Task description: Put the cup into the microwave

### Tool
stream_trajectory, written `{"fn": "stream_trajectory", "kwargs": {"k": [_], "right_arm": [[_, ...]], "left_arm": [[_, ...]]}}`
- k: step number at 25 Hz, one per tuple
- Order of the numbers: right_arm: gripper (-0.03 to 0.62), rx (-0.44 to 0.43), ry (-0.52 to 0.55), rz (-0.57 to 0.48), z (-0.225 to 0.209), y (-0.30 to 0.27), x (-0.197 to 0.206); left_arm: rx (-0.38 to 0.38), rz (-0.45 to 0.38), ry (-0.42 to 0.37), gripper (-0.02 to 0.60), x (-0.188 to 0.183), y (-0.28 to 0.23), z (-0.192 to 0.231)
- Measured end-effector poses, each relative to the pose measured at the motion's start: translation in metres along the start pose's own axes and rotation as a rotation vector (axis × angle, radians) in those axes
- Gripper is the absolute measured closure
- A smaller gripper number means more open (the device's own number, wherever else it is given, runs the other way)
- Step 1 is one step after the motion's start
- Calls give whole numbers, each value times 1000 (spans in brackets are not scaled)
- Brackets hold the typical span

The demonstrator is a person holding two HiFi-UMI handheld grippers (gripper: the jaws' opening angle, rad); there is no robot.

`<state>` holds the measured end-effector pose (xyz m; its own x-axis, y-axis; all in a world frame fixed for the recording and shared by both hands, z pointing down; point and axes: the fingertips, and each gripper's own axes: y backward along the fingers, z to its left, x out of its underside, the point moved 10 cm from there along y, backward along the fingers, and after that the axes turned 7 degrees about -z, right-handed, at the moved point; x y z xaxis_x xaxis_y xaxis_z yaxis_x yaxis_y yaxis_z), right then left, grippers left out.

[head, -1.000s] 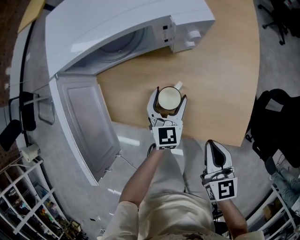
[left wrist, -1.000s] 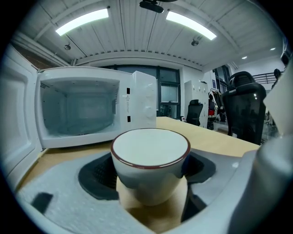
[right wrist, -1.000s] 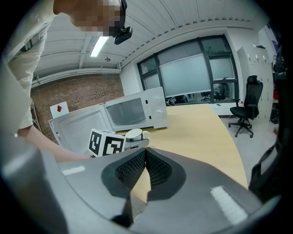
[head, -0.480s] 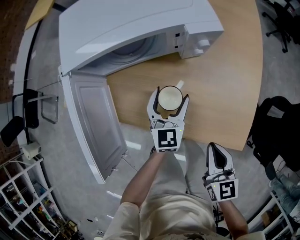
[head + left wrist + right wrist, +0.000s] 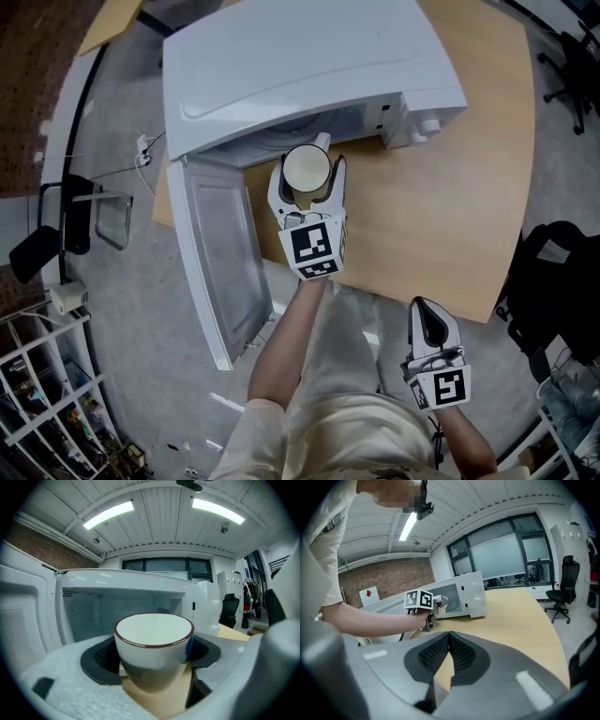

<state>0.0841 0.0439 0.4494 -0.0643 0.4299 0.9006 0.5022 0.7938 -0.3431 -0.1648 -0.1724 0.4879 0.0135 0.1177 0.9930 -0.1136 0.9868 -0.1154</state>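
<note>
A white cup (image 5: 306, 169) with a dark red rim (image 5: 154, 641) sits upright between the jaws of my left gripper (image 5: 307, 178), which is shut on it. The cup is held just in front of the open mouth of the white microwave (image 5: 300, 66), whose empty cavity (image 5: 117, 616) fills the left gripper view behind the cup. The microwave door (image 5: 220, 262) hangs open to the left. My right gripper (image 5: 431, 323) is shut on nothing, low at the table's near edge, well away from the cup. From the right gripper view the left gripper (image 5: 433, 609) shows at the microwave (image 5: 464, 597).
The wooden table (image 5: 450, 187) stretches right of the microwave. A black office chair (image 5: 558, 281) stands at the right edge, another chair (image 5: 563, 590) further off. A wire rack (image 5: 37, 403) and a small stand (image 5: 56, 230) are on the floor at left.
My left gripper has carried the cup from the table's front part up and left to the microwave's opening. The right gripper has stayed near the table edge.
</note>
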Motion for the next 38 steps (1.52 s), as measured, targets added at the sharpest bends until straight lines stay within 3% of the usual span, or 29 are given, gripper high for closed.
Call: {"fn": "stream_trajectory", "kwargs": {"k": [9, 14, 23, 38], "right_arm": [[586, -21, -13, -5, 9, -16, -10], [586, -8, -21, 4, 7, -18, -9], [586, 11, -28, 20, 4, -18, -5], [586, 1, -23, 9, 6, -18, -7]], "left_arm": [[-78, 25, -42, 184, 3, -70, 36], [-110, 47, -8, 184, 10, -90, 47], [-117, 38, -15, 183, 13, -117, 53], [-119, 63, -36, 149, 13, -102, 59]]}}
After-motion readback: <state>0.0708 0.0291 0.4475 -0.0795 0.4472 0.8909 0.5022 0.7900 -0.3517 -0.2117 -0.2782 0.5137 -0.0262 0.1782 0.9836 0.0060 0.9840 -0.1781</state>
